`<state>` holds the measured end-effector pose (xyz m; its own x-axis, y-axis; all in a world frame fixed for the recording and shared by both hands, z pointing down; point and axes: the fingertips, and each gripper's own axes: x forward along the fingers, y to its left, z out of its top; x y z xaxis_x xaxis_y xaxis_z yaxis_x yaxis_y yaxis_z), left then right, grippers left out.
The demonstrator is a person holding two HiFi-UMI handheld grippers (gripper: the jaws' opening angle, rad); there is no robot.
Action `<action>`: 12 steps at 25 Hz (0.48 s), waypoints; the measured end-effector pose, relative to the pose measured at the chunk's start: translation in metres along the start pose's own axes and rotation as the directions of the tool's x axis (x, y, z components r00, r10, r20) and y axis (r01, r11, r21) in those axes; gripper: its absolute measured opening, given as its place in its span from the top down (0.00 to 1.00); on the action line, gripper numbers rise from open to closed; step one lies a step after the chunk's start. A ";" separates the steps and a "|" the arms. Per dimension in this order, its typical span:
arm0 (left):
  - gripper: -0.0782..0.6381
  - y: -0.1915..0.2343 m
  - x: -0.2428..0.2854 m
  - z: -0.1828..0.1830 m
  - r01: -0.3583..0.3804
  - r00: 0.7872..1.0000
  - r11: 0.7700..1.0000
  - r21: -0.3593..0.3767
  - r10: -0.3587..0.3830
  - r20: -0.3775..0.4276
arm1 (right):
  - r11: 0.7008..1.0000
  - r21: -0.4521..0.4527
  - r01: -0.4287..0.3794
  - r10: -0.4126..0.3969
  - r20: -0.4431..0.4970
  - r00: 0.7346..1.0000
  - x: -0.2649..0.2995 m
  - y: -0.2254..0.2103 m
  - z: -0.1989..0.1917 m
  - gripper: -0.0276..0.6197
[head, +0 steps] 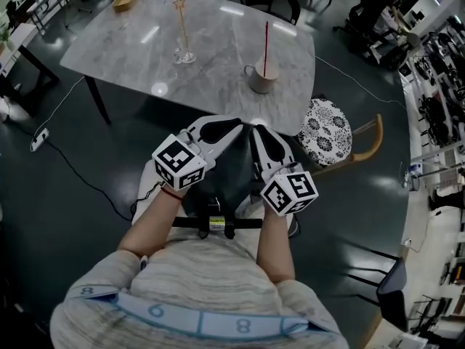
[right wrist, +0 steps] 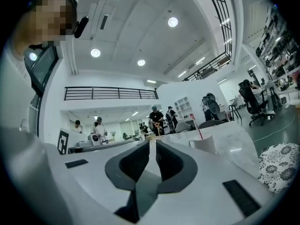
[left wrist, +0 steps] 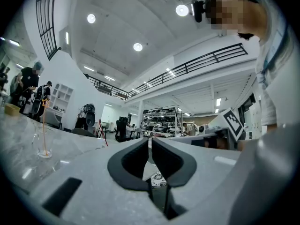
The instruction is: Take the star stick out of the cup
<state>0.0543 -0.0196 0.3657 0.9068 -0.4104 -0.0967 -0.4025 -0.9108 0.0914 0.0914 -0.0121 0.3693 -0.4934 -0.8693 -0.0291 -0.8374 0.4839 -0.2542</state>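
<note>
Star stick [head: 180, 26] upright in clear cup [head: 184, 55] on bench [head: 225, 38], untouched. Red stick [head: 266, 43] in white mug [head: 261, 77] to its right. Nothing done yet: reach, pinch and lift all left. Left gripper [left wrist: 150, 143] and right gripper [right wrist: 153, 145] well short of bench, fingers pressed nearly together, pinching nothing. Bench is grey marble; dark glossy floor, patterned seat cushion [head: 325, 131], open office around.

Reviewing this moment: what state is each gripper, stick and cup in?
Left gripper: jaws shut, empty.
Right gripper: jaws shut, empty.
Star stick: standing in glass, not taken out.
Glass: upright.
Red stick: standing in mug.
Mug: upright.
</note>
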 end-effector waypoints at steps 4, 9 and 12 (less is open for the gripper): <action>0.85 0.024 0.012 0.004 -0.013 1.000 1.000 0.005 0.013 0.002 | 1.000 -0.005 -0.007 0.007 -0.003 1.000 0.023 -0.014 0.007 0.94; 0.85 0.055 0.029 0.010 -0.030 1.000 0.999 0.010 0.030 0.002 | 1.000 -0.008 -0.013 0.013 -0.012 1.000 0.051 -0.033 0.016 0.94; 0.85 0.071 0.038 0.012 -0.036 0.999 0.999 0.009 0.036 0.002 | 1.000 -0.005 -0.013 0.013 -0.018 1.000 0.067 -0.045 0.019 0.94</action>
<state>0.0589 -0.1004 0.3565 0.8912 -0.4434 -0.0954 -0.4364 -0.8956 0.0859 0.1009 -0.0942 0.3602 -0.5084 -0.8610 -0.0155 -0.8320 0.4957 -0.2490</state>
